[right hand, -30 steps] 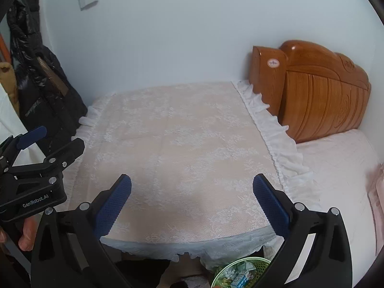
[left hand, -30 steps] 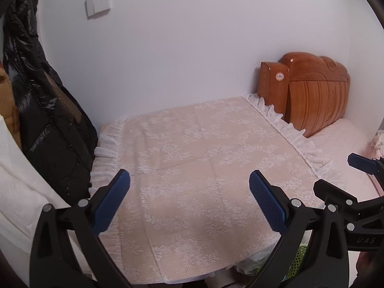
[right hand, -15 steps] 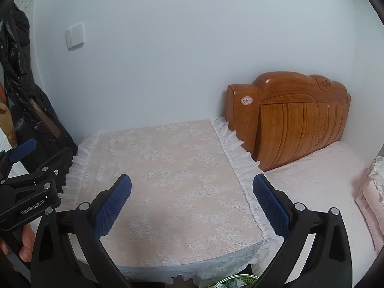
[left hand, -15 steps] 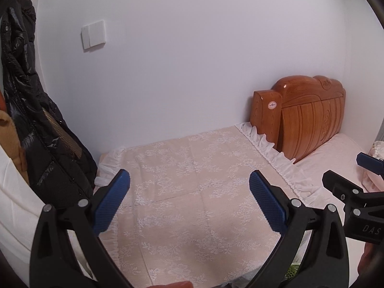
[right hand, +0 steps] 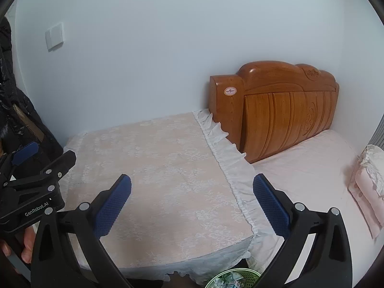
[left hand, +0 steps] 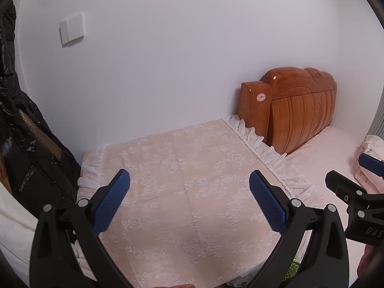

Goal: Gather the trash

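Observation:
My left gripper [left hand: 189,199] hangs open over a table covered with a pink lace cloth [left hand: 182,168], nothing between its blue pads. My right gripper [right hand: 192,202] is open too, above the same lace-covered table [right hand: 156,158] near its right edge. A green trash basket [right hand: 240,277] with crumpled wrappers inside peeks out at the bottom of the right wrist view, below the table's front edge; a sliver of the green basket [left hand: 294,267] shows in the left wrist view. No loose trash shows on the table. Each gripper appears at the side of the other's view.
A wooden headboard [right hand: 283,105] stands against the white wall, with a pink bed [right hand: 307,168] and folded pink bedding [right hand: 367,189] at right. A black padded jacket [left hand: 26,144] hangs at left. A wall switch [left hand: 72,28] is high on the wall. A hand [right hand: 26,244] holds the left gripper.
Both views have tilted upward and pulled back: the table and headboard sit lower in frame, more wall shows, and less of the green basket is visible. Both grippers stayed open.

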`<act>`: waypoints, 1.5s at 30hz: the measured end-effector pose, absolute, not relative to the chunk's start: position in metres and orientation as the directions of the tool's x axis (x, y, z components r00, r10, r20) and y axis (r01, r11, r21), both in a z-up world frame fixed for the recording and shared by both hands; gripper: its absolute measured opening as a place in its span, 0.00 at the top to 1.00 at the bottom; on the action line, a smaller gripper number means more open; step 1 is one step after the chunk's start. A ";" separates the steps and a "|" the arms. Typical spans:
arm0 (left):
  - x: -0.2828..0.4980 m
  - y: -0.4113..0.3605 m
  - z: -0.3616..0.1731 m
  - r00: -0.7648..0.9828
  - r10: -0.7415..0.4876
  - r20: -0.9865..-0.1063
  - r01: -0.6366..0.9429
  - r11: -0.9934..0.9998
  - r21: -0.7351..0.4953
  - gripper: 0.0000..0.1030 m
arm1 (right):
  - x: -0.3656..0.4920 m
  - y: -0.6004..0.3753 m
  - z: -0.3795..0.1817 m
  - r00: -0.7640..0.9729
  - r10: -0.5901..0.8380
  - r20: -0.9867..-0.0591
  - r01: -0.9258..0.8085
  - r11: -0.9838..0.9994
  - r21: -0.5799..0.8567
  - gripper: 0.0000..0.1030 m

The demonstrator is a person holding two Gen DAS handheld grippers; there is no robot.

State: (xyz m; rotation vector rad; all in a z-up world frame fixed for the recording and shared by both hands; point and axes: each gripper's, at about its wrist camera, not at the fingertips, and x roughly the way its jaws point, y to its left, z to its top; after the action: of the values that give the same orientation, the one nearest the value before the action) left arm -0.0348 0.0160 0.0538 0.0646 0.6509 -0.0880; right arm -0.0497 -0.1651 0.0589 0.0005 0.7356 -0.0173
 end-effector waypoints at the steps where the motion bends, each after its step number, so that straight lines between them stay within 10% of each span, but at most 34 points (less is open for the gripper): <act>1: -0.033 0.016 0.054 0.791 -0.065 -0.608 0.105 0.994 0.030 0.08 | -0.050 -0.166 0.058 0.742 -0.018 -0.671 0.017 1.000 -0.007 0.02; 45: -0.033 0.009 0.049 0.770 -0.119 -0.627 0.167 0.986 0.018 0.08 | -0.059 -0.177 0.059 0.740 -0.052 -0.671 0.067 0.998 -0.003 0.02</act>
State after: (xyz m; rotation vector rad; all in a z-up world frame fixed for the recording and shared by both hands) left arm -0.0332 0.0089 0.0490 0.0743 0.6741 -0.1556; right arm -0.0585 -0.1768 0.0587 0.0218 0.7355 -0.0650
